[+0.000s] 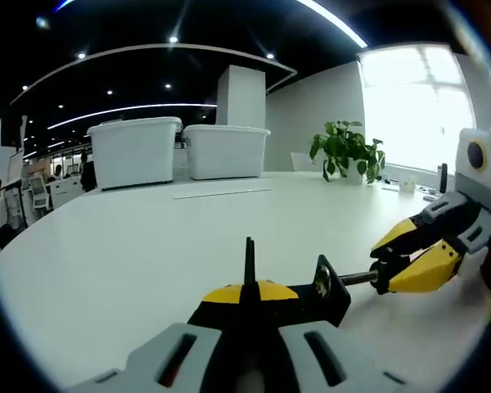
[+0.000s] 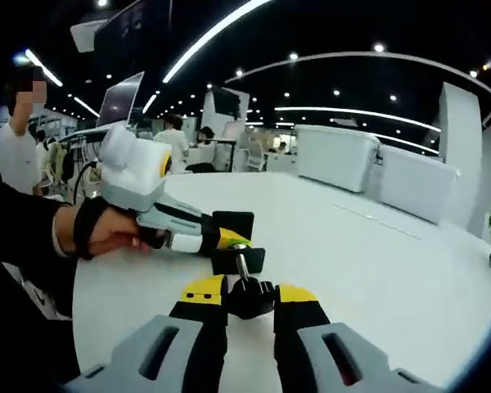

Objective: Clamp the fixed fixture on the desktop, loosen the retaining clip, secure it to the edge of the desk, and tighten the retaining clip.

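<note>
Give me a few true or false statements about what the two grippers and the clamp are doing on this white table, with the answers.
1. The left gripper holds the black clamp fixture. True.
2. The right gripper is closed on the screw knob. True.
3. The fixture is already fastened to the table edge. False: it sits over the tabletop, away from any edge.
4. A potted plant stands on the table. True.
5. The two white bins are stacked. False: side by side.

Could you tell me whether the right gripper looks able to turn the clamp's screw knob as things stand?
Probably yes: the right gripper already has its jaws closed around the black knob, while the left gripper holds the clamp by its body, clear of the knob.
</note>
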{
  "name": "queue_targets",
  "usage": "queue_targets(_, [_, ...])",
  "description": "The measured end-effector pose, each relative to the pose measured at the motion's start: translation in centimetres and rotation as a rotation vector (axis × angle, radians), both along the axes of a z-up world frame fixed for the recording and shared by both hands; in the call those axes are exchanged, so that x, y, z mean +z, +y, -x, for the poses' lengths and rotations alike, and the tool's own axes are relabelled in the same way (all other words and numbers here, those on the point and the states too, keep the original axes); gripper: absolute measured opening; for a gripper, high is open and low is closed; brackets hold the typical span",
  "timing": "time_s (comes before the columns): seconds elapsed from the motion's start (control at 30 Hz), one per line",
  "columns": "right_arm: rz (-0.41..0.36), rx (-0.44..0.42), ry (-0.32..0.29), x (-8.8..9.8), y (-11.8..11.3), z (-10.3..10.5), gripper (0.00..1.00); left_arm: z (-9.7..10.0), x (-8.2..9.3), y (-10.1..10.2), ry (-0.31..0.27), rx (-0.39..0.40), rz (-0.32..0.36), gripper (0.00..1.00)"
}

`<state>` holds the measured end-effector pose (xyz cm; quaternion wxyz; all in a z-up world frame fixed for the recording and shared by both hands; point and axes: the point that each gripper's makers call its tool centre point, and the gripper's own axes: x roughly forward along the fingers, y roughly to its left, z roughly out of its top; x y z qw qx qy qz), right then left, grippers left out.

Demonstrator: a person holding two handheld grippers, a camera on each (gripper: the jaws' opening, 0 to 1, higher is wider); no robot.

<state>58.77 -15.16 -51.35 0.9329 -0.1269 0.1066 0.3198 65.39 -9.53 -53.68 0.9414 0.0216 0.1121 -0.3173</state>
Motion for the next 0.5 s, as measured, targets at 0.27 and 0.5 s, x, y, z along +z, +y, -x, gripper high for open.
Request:
queue_targets(0.27, [0.069, 0.022, -0.042, 0.06, 0.01, -0.57, 0.2, -0.25, -0.04, 0.06, 0.003, 0.0, 0.002, 0.05])
queue_targets(0.5, [0.194, 0.079, -0.189, 0.48, 0.44, -0.34, 0.21, -0.21, -0.02, -0.01, 0.003, 0.0, 0.003, 0.05])
